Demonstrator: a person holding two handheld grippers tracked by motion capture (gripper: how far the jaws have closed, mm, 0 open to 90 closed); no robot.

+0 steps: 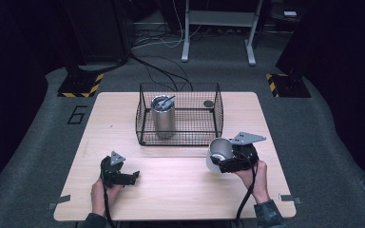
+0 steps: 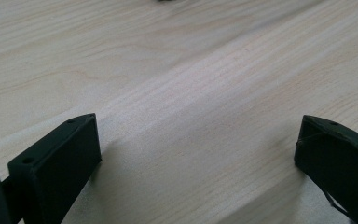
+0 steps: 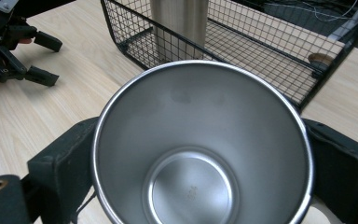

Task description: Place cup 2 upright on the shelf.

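My right gripper (image 1: 224,158) is shut on an empty steel cup (image 1: 220,151), tilted with its mouth toward the basket; in the right gripper view the cup (image 3: 200,154) sits between both black jaws. A black wire basket (image 1: 179,114) stands at the table's middle back. Inside it, at the left end, a tall steel tumbler (image 1: 163,116) stands upright with a lid and straw; its body (image 3: 179,18) appears behind the mesh. My left gripper (image 1: 128,177) rests open low over the bare wood at the front left, nothing between its jaws (image 2: 198,149).
A small dark round object (image 1: 208,103) lies in the basket's far right corner. The wooden table (image 1: 171,190) has free room in front of the basket. Beyond it are cables on the floor, a metal stand (image 1: 218,28) and hazard-striped bases (image 1: 81,85).
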